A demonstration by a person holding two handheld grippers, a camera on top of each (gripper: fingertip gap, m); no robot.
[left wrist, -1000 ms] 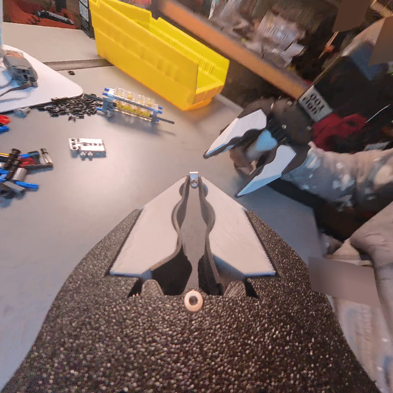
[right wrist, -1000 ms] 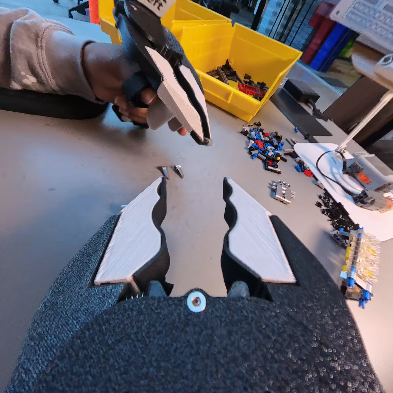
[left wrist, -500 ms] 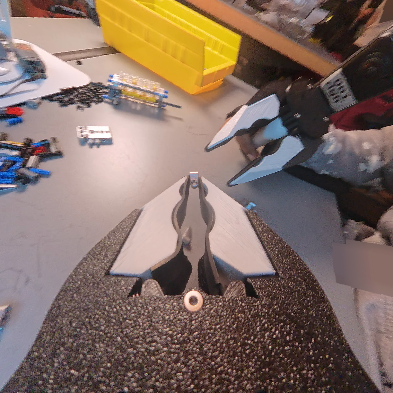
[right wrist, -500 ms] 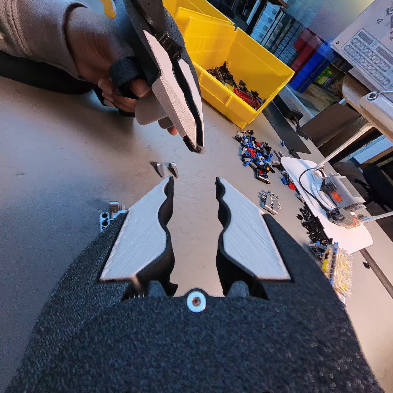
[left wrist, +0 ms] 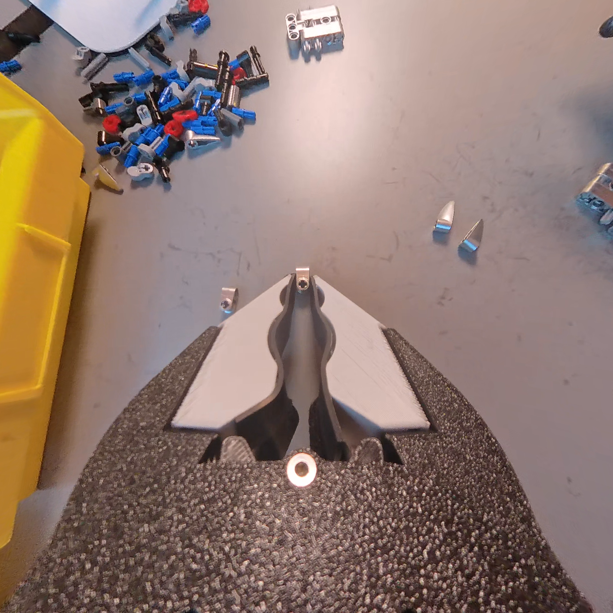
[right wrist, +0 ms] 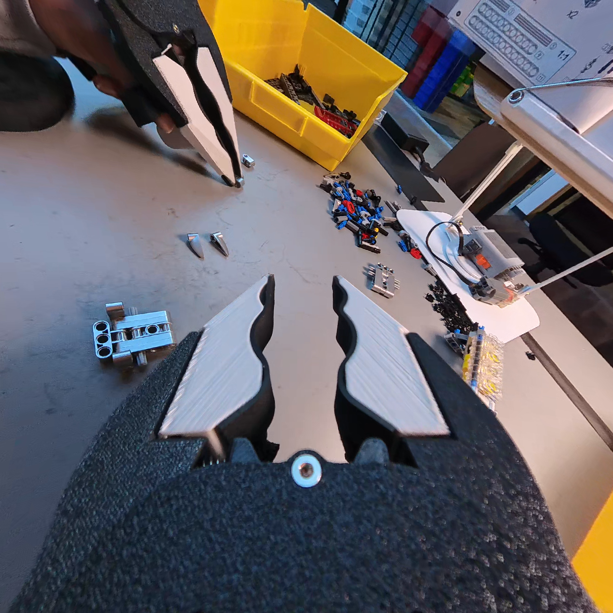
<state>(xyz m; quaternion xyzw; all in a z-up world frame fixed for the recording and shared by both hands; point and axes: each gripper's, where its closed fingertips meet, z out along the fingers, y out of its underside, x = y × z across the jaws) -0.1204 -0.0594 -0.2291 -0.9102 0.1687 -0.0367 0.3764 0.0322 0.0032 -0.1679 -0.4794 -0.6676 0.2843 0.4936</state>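
Note:
My left gripper (left wrist: pixel 302 282) is shut on a small silver connector piece (left wrist: pixel 303 278) and points down close over the grey table (left wrist: pixel 365 149). It also shows in the right wrist view (right wrist: pixel 234 180), tips near the table. A second small silver piece (left wrist: pixel 228 298) lies just left of the tips, also seen in the right wrist view (right wrist: pixel 247 161). Two silver tooth-shaped pieces (left wrist: pixel 457 229) lie to the right. My right gripper (right wrist: pixel 303 282) is open and empty above the table, with the two tooth pieces (right wrist: pixel 207 243) ahead-left and a silver block assembly (right wrist: pixel 132 333) to its left.
A yellow bin (left wrist: pixel 30 265) stands at the left, holding dark and red parts in the right wrist view (right wrist: pixel 298 83). A pile of blue, black and red pins (left wrist: pixel 172 109), another silver assembly (left wrist: pixel 316 31), a white lamp base (right wrist: pixel 464 265) with a motor, and a clear yellow-blue assembly (right wrist: pixel 481 365) lie around. Spacing between my two grippers at the tips: around 20 centimetres.
My left gripper has swung left and tipped down toward the table, still holding the silver piece. My right gripper has pulled back a little and stays open.

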